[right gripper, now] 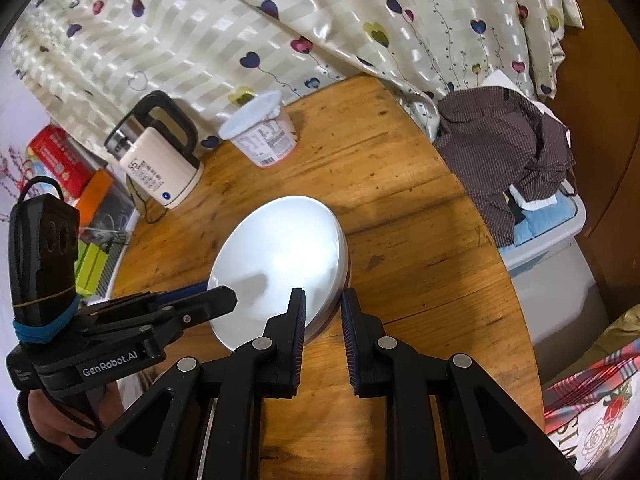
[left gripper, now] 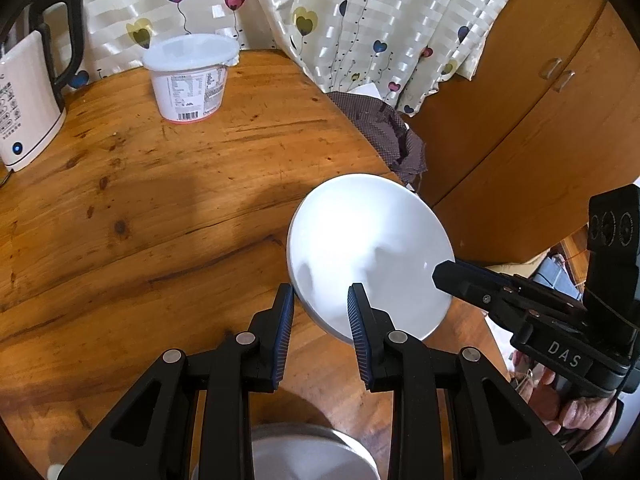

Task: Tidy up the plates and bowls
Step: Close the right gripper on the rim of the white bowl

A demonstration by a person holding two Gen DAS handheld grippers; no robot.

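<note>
Plate: white, tilted above the table, near its right edge.
Left gripper: fingers clamped on the plate's near rim.
Right gripper: fingers clamped on the rim.
Far side: kettle, tub, curtain.
Right: brown shirt.

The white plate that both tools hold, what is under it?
Under the tilted white plate only the wooden table shows around its edge. The spot directly below it is covered. Both the left tool and right tool grip its rim.
</note>
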